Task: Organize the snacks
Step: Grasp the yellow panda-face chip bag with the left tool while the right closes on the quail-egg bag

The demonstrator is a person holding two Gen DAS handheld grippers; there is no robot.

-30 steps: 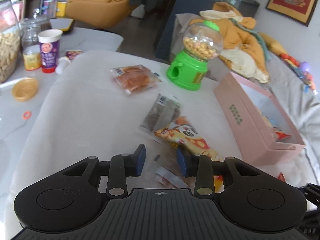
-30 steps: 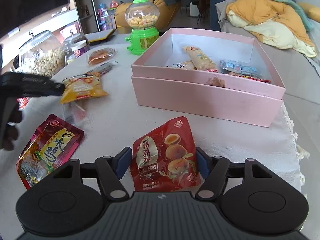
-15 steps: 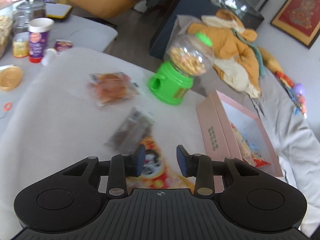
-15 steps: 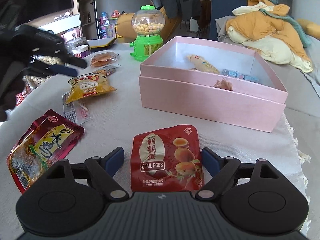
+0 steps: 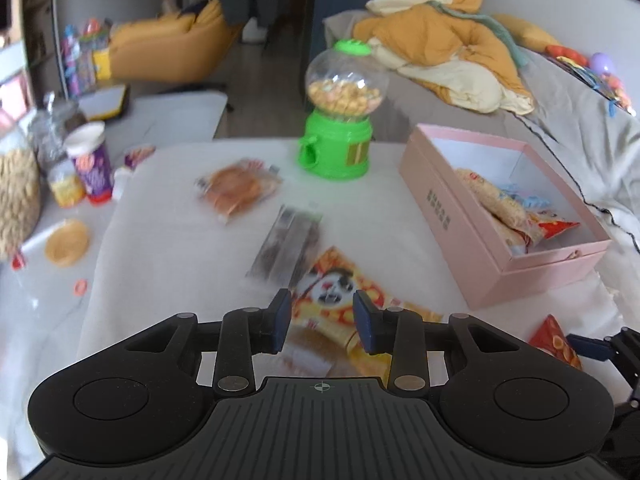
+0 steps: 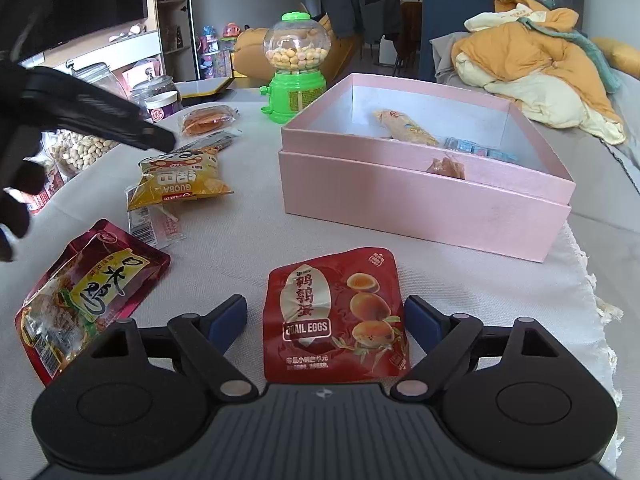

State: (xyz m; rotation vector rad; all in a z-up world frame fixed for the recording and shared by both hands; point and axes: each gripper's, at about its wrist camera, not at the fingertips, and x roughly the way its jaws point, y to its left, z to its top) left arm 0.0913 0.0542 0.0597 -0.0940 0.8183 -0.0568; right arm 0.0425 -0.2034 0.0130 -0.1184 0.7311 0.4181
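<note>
My right gripper (image 6: 326,312) stands open low over the cloth. A red quail-egg pack (image 6: 336,316) lies flat between its fingers, and neither pad touches it. My left gripper (image 5: 322,308) hovers above a yellow panda snack bag (image 5: 336,288); its jaws are narrowly open with nothing in them. In the right wrist view that left gripper (image 6: 160,140) hangs over the same yellow bag (image 6: 180,178), which lies on the table. The open pink box (image 6: 420,200) holds several snacks and stands to the right (image 5: 440,208).
A dark red bag (image 6: 88,292) and a clear packet (image 6: 156,220) lie at the left. A dark strip packet (image 5: 288,240), a pastry packet (image 5: 236,190) and a green candy dispenser (image 5: 340,148) sit further back. Jars and a purple cup (image 5: 92,164) crowd the far left.
My right gripper's jaws have spread wider around the quail-egg pack. My left gripper has lifted off the clear packet and now hangs over the yellow bag, turned more toward the box.
</note>
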